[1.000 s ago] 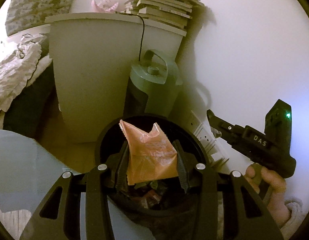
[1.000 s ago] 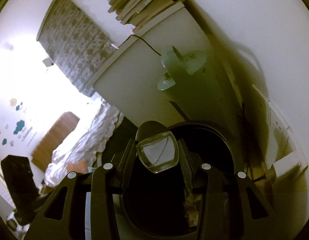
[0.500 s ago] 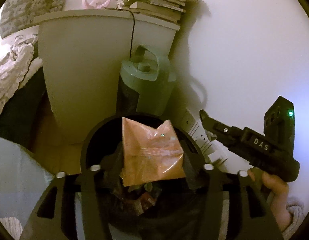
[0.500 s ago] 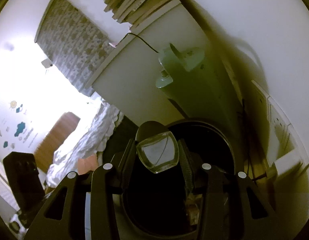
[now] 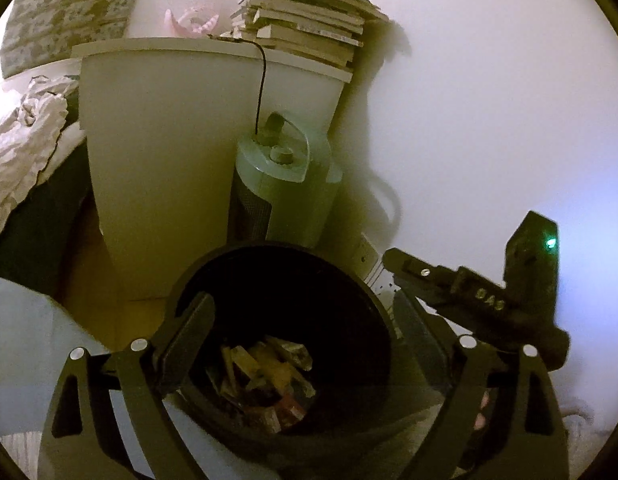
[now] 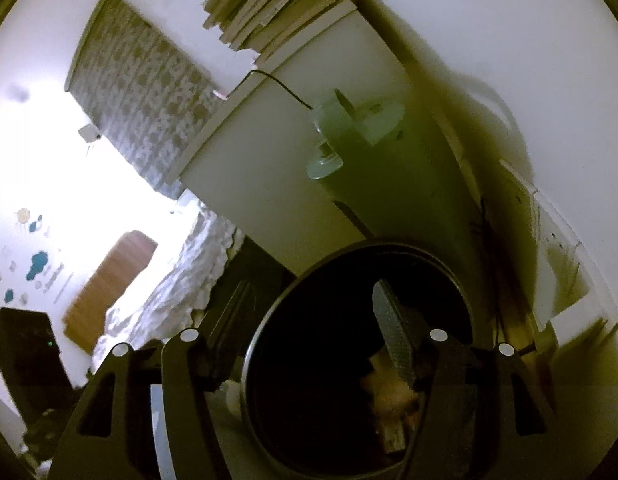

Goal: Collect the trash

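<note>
Both the left gripper (image 5: 301, 332) and right gripper (image 6: 313, 328) gape wide, empty, above the bin's (image 5: 373, 300) trash (image 5: 269, 372).

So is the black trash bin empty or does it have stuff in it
It has stuff in it. The black bin holds a pile of crumpled wrappers at the bottom, well below the rim.

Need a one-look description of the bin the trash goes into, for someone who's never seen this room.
Find the tall white bedside cabinet with a stack of books on top, against the white wall. A pale green cylindrical appliance with a carry handle stands at its foot, and directly in front sits the round black waste bin. It is the only dark, open-topped container, with crumpled wrappers inside.
</note>
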The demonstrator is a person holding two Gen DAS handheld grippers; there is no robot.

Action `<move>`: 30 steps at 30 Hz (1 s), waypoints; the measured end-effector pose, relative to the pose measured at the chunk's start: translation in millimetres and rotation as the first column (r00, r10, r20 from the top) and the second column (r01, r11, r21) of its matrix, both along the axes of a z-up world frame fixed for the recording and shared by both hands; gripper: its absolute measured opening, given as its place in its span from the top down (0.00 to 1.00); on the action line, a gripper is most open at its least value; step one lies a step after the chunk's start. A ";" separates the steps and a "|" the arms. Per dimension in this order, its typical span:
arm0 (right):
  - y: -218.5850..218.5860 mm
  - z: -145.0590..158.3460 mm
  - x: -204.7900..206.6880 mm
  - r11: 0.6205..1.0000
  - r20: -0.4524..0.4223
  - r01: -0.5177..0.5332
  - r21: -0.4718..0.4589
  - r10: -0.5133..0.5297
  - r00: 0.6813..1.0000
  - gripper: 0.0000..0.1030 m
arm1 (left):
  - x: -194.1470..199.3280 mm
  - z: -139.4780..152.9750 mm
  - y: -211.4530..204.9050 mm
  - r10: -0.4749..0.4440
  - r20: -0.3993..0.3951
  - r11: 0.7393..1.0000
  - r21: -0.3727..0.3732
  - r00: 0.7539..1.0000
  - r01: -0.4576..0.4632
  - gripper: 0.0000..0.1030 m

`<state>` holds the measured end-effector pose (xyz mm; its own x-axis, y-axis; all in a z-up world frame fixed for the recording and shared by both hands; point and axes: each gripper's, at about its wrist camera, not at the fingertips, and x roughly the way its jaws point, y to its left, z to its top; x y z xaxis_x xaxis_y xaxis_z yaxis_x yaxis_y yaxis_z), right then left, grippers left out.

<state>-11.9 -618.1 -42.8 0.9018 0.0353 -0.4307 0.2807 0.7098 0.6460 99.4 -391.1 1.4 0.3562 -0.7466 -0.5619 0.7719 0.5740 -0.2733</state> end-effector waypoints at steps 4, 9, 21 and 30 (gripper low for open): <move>8.4 1.2 6.7 1.000 -0.010 -0.011 -0.018 0.011 1.000 0.35 | -7.1 13.5 21.8 0.039 0.029 0.999 -0.011 0.999 -0.039 0.05; 26.7 3.5 16.6 0.998 -0.021 -0.042 -0.040 0.041 0.999 0.29 | -15.9 24.0 67.7 0.104 0.033 0.995 -0.003 0.994 -0.104 0.05; 119.0 23.7 19.4 0.967 -0.013 -0.171 -0.190 0.172 0.985 0.19 | -44.6 24.4 254.2 0.537 0.033 0.842 0.026 0.843 -0.538 0.05; 279.4 66.4 -2.4 0.871 0.067 -0.338 -0.357 0.385 0.921 0.08 | -73.8 4.7 368.4 0.814 0.067 0.572 0.077 0.577 -0.816 0.05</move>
<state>-14.3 -338.6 23.5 0.9026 0.2456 -0.3536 -0.1078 0.9241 0.3667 25.7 -22.7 6.2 0.8010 -0.0817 -0.5930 -0.0299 0.9839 -0.1759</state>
